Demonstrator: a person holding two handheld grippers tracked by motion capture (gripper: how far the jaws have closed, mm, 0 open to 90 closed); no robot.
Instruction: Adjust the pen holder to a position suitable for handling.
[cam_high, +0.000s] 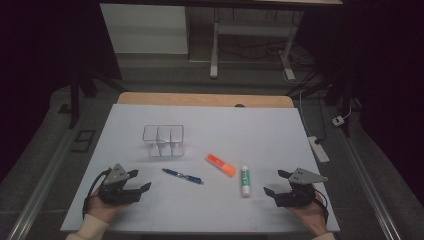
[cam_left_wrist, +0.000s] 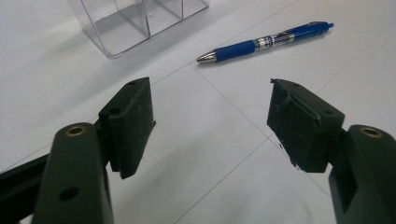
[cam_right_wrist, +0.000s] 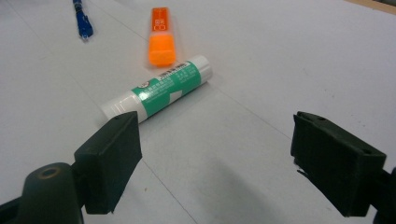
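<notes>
White-covered table (cam_high: 210, 200), grey floor, dark room beyond

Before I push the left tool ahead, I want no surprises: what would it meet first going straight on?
Probably the blue pen: it lies ahead of the open left tool, slightly right of centre. The clear organizer sits off to the left. Depth is uncertain.

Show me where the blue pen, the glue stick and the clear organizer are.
blue pen (cam_left_wrist: 261, 44), left gripper view, middle of its barrel.
glue stick (cam_right_wrist: 159, 87), right gripper view, its green label.
clear organizer (cam_high: 163, 141), high view, its front wall.
</notes>
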